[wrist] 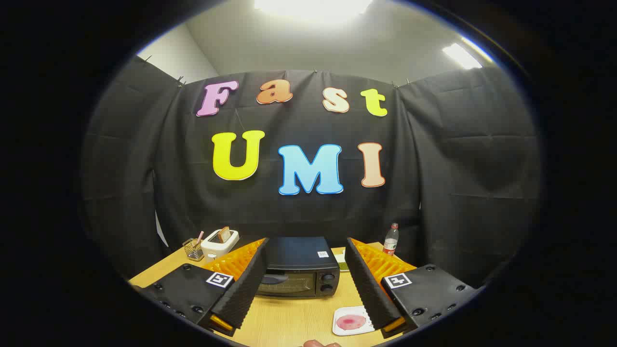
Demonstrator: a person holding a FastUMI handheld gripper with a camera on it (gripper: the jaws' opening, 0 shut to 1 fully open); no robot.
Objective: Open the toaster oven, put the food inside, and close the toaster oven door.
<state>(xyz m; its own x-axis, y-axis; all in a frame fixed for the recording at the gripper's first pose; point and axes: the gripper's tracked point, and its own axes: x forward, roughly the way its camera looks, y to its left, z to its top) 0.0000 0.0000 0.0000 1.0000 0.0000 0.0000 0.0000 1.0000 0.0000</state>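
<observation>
A black toaster oven (301,266) stands on the wooden table (289,318), beyond my fingers and between them, with its glass door shut and two knobs on its right side. Ahead of the right finger, a white square plate (351,322) holds a pink round piece of food (352,322). My gripper (306,262) is open, its fingers spread wide to either side of the oven with nothing held between them. The gripper hangs above the table, well short of the oven.
A white toaster (219,243) with a slice of bread in it and a small wire basket (193,249) stand behind the left finger. A plastic bottle (391,239) with a red cap stands at the back right. A fingertip (318,343) shows at the table's near edge.
</observation>
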